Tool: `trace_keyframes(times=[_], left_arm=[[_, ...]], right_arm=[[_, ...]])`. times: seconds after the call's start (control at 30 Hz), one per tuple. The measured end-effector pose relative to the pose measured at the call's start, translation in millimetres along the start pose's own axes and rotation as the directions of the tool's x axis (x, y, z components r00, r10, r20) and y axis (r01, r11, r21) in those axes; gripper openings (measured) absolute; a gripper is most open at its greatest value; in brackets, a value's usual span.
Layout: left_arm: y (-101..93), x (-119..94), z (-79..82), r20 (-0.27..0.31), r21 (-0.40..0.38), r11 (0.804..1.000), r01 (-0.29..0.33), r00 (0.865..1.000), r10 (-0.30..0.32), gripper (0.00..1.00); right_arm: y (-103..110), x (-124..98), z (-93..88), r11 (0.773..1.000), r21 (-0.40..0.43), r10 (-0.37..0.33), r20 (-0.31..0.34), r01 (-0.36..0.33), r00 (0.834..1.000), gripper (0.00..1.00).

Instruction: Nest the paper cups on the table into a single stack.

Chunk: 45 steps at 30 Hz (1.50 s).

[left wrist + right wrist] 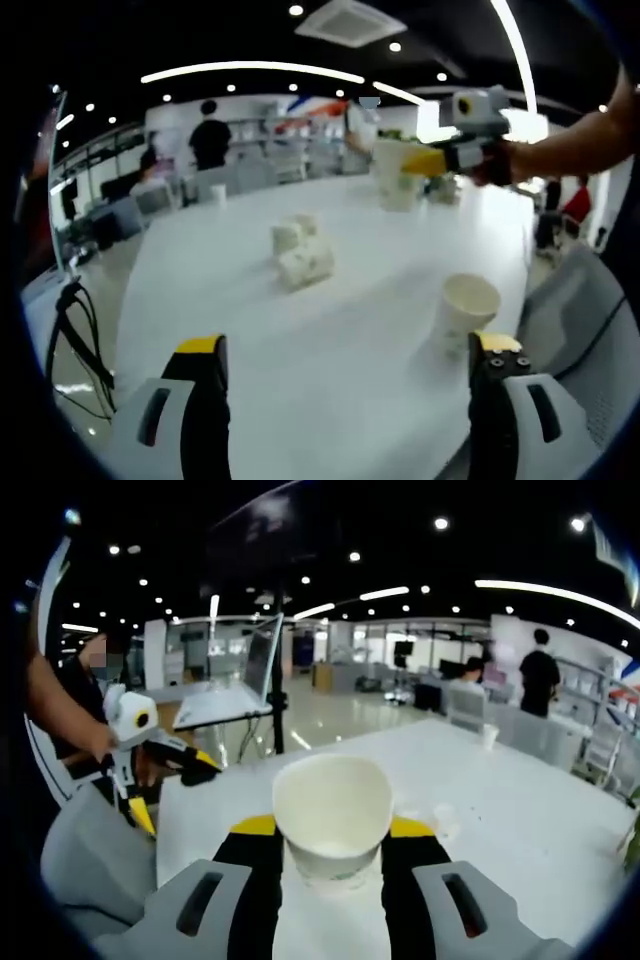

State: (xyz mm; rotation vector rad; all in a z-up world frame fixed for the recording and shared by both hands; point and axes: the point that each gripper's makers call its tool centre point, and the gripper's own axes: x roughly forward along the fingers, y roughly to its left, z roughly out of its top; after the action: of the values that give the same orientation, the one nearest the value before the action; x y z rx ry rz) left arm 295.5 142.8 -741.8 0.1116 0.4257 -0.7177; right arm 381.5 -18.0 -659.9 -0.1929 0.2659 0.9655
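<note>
In the right gripper view the right gripper [332, 845] rose from the bottom edge with its two yellow-tipped jaws pressed against the sides of a white paper cup [332, 815], holding it upright with the open mouth toward the camera. It was raised over the white table [520, 810]. At the left of that view the left gripper [165, 770] was held in a person's hand [100, 742], forearm reaching down from the upper left, its jaws spread with nothing between them.

In the left gripper view the left gripper [350, 350] showed its own jaws standing wide apart and empty above the near edge of the table [250, 330]. A single upright cup [463, 312] stood on the table just beside the right-hand jaw tip. Further in, near the middle of the table, lay a loose cluster of cups [300, 250], some on their sides. At the far side the right gripper [445, 160] hung above the table, a bare forearm [570, 145] stretching in from the right edge and the held cup [395, 170] clamped at its tip. A small cup [218, 193] stood far back on the left
</note>
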Motion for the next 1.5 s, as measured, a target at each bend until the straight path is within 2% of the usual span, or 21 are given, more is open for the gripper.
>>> trace_keyframes(times=[0.13,0.23,0.33,0.53,0.63,0.9,1.1,1.27,1.5], left_arm=[[2.1,-4,3.3,0.021,0.009,1.000,-0.008,1.000,0.008,0.98],[0.6,-6,4.9,0.031,0.036,0.999,0.010,0.999,-0.011,0.98],[-0.4,-9,8.4,0.049,0.041,0.999,0.022,0.998,-0.024,0.98],[4.0,-9,6.4,0.045,0.037,0.999,0.033,0.998,-0.034,0.98],[5.8,-10,6.2,0.046,0.035,0.999,0.035,0.998,-0.037,0.98],[6.6,-11,10.7,0.060,0.028,0.999,0.032,0.998,-0.033,0.98],[10.3,-8,6.1,0.055,0.020,1.000,0.020,0.998,-0.021,0.98],[14.2,-3,2.5,0.052,0.018,1.000,0.020,0.998,-0.021,0.98],[20.3,5,8.3,0.056,0.024,1.000,0.012,0.998,-0.013,0.98]], right_arm=[[9,-4,3.0,1.000,0.003,0.000,0.014,0.000,1.000,0.36],[11,-7,7.7,0.999,0.054,-0.005,0.036,0.003,0.999,0.35],[14,-9,11.5,0.999,0.053,-0.002,0.045,0.000,0.999,0.35],[16,-12,15.5,0.997,0.071,-0.008,0.058,0.003,0.998,0.36],[18,-15,14.4,0.999,0.045,-0.010,0.047,0.008,0.999,0.36],[23,-21,30.0,0.998,0.063,-0.015,0.087,0.009,0.996,0.36],[28,-26,39.0,0.997,0.079,-0.011,0.107,0.003,0.994,0.36],[40,-31,32.2,0.996,0.084,-0.002,0.101,-0.006,0.995,0.36],[57,-36,21.4,0.996,0.087,0.012,0.083,-0.020,0.996,0.36]])
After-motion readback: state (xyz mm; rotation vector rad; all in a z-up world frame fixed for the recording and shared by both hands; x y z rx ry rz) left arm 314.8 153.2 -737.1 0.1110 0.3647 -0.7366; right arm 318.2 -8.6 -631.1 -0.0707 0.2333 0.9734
